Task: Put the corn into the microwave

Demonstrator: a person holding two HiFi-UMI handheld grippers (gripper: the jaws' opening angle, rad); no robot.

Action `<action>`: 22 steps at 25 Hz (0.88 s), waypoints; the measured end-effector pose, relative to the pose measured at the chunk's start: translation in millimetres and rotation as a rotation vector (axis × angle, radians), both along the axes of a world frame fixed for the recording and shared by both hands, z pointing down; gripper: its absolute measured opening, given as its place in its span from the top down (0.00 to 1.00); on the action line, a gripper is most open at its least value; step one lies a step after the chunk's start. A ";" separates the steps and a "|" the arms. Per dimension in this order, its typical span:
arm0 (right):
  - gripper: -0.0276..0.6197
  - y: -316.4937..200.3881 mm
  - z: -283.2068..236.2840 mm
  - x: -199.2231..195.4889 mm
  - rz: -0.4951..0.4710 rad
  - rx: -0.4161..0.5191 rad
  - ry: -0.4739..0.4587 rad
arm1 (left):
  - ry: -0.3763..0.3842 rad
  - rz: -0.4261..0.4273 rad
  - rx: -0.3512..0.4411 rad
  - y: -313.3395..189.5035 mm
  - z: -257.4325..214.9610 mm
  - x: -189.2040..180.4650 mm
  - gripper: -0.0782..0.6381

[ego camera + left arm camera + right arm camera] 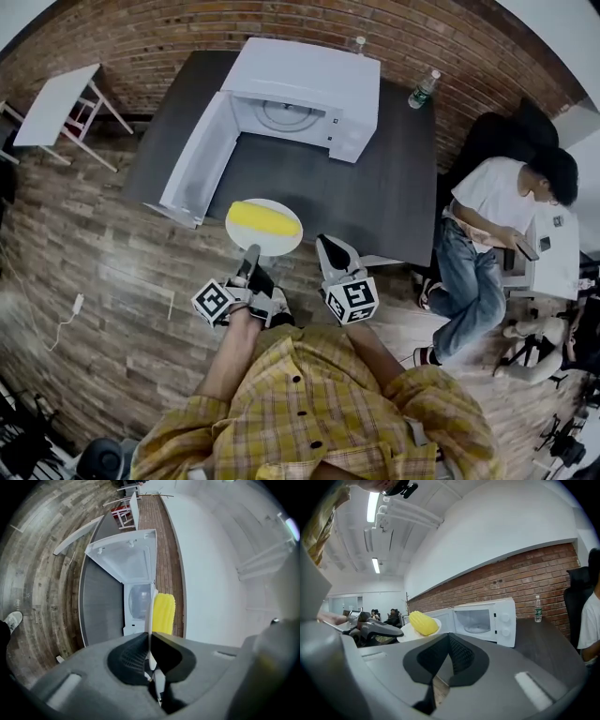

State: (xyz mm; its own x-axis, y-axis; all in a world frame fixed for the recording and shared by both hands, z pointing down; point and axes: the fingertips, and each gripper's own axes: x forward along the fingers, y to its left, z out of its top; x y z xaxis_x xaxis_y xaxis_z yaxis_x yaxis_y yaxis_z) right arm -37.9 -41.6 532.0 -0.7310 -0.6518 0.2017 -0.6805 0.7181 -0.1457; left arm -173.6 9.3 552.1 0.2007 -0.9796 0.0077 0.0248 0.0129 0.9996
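Corn, one ear, lying on white plate; near rim pinched in left claw and held level, presumably against rolling, facing open microwave on far tabletop; right claw closed, empty.

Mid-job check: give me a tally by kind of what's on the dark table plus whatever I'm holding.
Microwave: 1
Water bottles: 2
Plate, held in the left hand-held gripper: 1
Corn, on the plate: 1
Total: 5
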 end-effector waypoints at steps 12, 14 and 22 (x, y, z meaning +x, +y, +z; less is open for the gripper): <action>0.95 -32.7 -11.9 -26.3 0.094 0.002 0.017 | 0.034 0.079 -0.004 -40.9 4.7 -28.4 0.87; 0.95 -35.3 -11.9 -25.4 0.104 -0.001 0.020 | 0.045 0.084 -0.015 -41.7 6.6 -27.7 0.87; 0.95 -53.5 -12.7 -29.8 0.097 0.008 0.007 | 0.065 0.063 -0.034 -56.2 13.5 -30.6 0.87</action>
